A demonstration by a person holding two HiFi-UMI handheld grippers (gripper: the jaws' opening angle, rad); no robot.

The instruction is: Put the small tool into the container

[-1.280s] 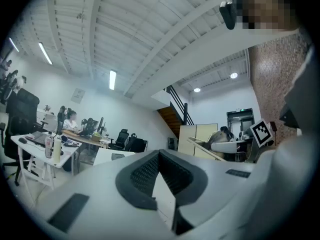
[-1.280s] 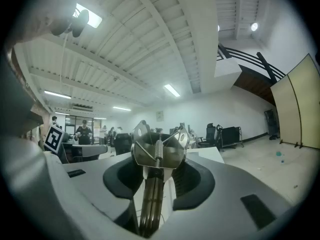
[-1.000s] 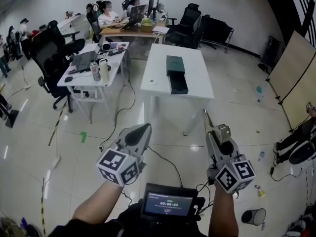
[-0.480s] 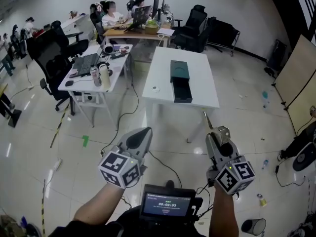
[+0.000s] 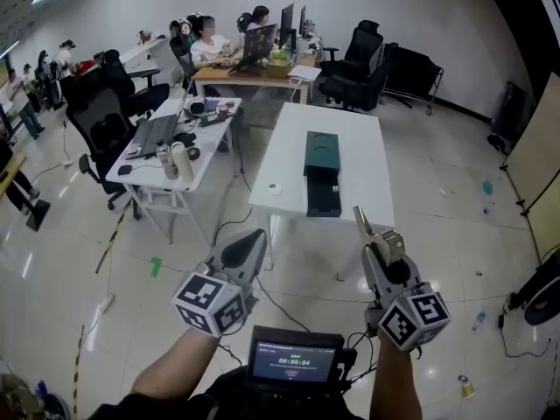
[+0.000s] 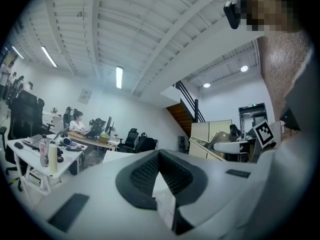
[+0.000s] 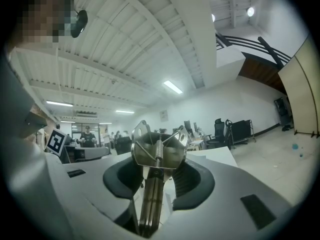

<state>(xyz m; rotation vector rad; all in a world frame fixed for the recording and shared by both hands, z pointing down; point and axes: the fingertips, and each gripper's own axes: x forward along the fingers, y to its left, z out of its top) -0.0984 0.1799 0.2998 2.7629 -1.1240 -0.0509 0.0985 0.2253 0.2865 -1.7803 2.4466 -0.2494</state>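
The person is walking toward the white worktop. Over the last second it has been sliding down the head view and growing, while both hand-held grippers have been keeping the same places low in the frame, pointing level and ahead. Only the approach is changing, not the grip.

The right hand-held gripper is pinching the tool, a metal piece with a small spring. Its shaft is running back between the pads and its flat head is sticking out past the tips. The hold is looking the same as before, so the tool is riding along securely.

The left hand-held gripper is pressed together at the tips with nothing between them.

The container, a dark green box, is sitting near the middle of the worktop, well apart from the tool. A darker section in front of it seems to be pulled out toward the person, though whether it is open on top is hard to tell from here. A small white item is lying to its left.

The task is in its carrying stage: the gap is closing, but the tool is not yet over the worktop, so reaching and lowering it into the container are still ahead.
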